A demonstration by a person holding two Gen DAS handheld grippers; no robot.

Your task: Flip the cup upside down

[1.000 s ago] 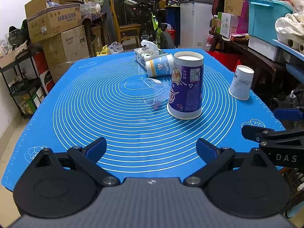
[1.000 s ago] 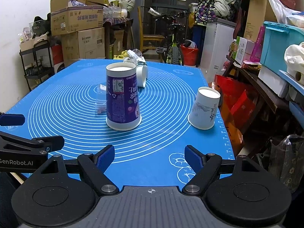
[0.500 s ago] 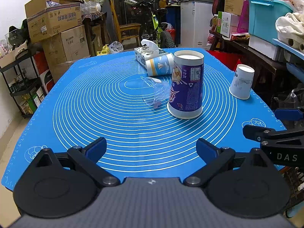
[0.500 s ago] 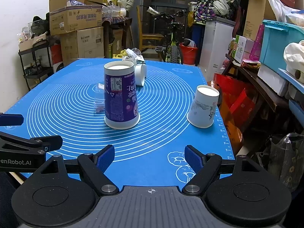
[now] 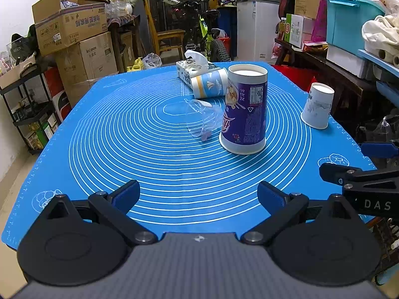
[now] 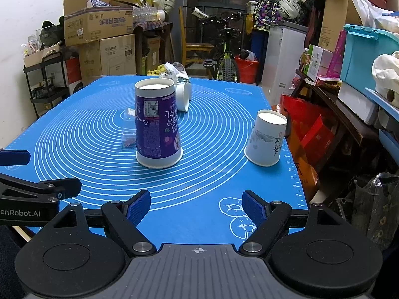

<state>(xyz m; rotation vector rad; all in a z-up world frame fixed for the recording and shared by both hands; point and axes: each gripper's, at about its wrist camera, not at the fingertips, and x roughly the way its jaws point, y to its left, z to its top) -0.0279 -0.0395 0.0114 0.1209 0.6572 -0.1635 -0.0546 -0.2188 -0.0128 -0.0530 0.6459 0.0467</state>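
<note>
Behind the purple cup (image 5: 245, 114), only the left view shows the sideways blue-printed cup (image 5: 209, 85).

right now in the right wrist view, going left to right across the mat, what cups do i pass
clear plastic cup → purple cup → white cup lying on its side → white paper cup, all on the blue mat

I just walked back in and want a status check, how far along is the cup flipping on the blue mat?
Done: the purple cup and the white paper cup stand upside down, wide rims on the blue mat. In hand: nothing; the left gripper and the right gripper are open and empty. Left: the striped cup and the clear plastic cup lie on their sides.
</note>
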